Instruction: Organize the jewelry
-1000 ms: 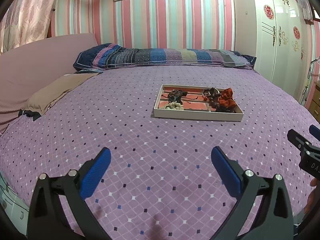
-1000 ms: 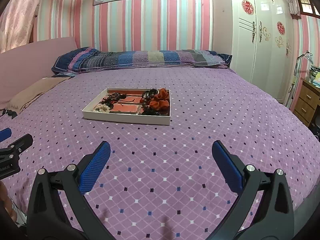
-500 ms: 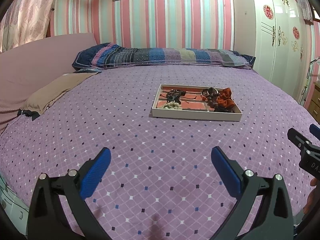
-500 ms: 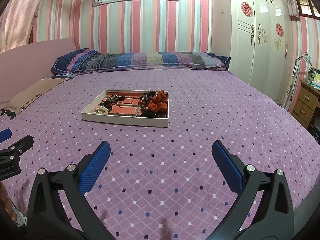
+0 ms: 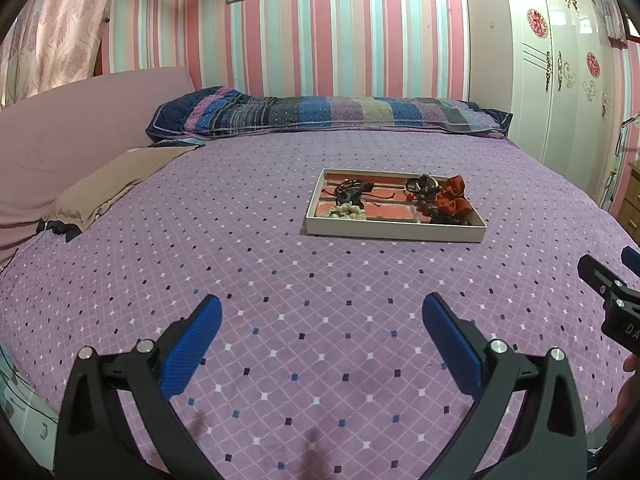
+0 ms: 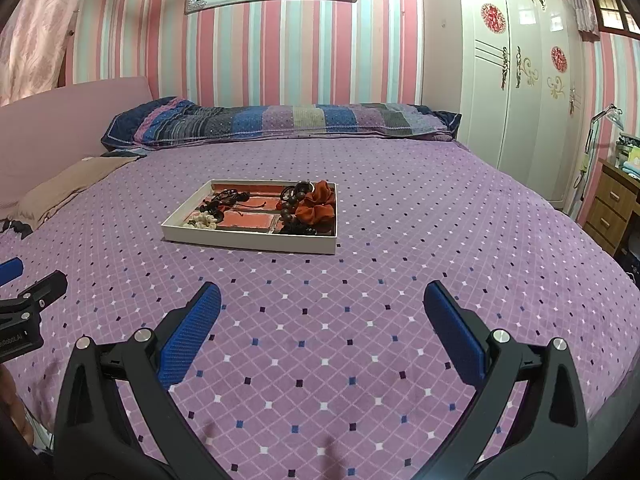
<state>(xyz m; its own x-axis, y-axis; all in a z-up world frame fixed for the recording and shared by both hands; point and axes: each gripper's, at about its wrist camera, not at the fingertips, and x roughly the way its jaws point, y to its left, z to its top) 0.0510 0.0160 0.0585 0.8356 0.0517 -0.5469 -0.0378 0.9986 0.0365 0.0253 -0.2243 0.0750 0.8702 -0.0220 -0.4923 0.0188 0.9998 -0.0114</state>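
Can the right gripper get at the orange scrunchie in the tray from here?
Probably yes: the right gripper is open, and only bare bedspread lies between it and the orange scrunchie, atop the tray's right side.

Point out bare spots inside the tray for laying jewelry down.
In the tray, the bare pad between the cream scrunchie and wooden beads is free. The right end, under the orange scrunchie, is crowded.

White letters "DA", cut off at the frame edge, on the right gripper body, partly legible white lettering, perhaps "Robot.AI", on the left gripper body
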